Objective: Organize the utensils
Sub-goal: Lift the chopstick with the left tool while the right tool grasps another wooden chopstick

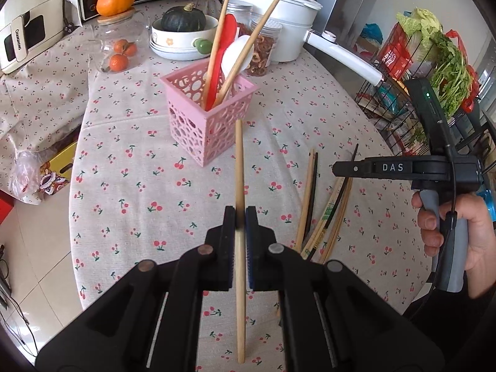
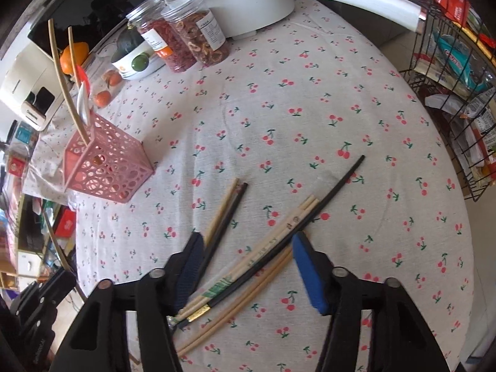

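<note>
left wrist: wooden chopstick (image 1: 239, 161) clamped lengthwise, tip toward pink basket (image 1: 214, 125).

1. "DAS" in white letters stands on the black body of the right gripper (image 1: 338, 167).
2. "CHANGHONG" stands twice on the white appliance (image 1: 28, 31), along its top and on its front panel.
3. Jar labels and chopstick prints are too small to read.

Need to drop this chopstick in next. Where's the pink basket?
In the left wrist view the pink basket stands mid-table, just beyond the held chopstick, before the squash bowl.
</note>
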`<state>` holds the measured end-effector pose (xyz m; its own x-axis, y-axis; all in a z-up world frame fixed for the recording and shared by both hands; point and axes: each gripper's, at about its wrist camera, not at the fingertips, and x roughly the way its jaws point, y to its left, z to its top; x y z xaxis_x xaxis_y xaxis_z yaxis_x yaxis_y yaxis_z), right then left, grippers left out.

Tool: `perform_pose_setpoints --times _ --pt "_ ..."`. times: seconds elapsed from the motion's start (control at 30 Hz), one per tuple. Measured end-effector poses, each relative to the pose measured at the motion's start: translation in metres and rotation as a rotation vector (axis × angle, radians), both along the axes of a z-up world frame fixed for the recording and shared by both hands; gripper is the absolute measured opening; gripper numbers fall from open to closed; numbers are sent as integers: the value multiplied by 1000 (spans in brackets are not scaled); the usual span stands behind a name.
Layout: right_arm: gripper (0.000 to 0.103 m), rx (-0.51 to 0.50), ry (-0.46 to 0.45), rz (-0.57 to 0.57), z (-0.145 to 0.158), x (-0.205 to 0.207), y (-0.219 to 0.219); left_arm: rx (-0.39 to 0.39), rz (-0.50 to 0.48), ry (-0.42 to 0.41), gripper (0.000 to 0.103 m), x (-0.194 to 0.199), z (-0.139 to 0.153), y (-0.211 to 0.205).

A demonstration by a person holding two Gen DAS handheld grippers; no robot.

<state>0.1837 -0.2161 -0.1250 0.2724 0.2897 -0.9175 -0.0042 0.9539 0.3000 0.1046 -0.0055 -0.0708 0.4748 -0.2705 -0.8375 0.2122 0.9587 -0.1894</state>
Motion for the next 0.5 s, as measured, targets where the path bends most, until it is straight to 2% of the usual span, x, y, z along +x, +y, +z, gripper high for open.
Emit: perform_pose_setpoints --times 0.03,0.07,0.17,0.4,0.5 --pt "26 17 5 11 -2 3 6 -3 6 3 7 0 -1 3" --pt "21 27 7 18 -3 5 11 -7 11 6 7 0 -1 7" --pt "16 29 4 38 -7 15 27 -16 26 7 7 -2 0 16" --pt "14 0 56 4 -27 27 34 -30 38 6 7 -4 1 29" --pt "13 -83 63 13 -30 28 41 -28 37 12 7 -4 -1 30"
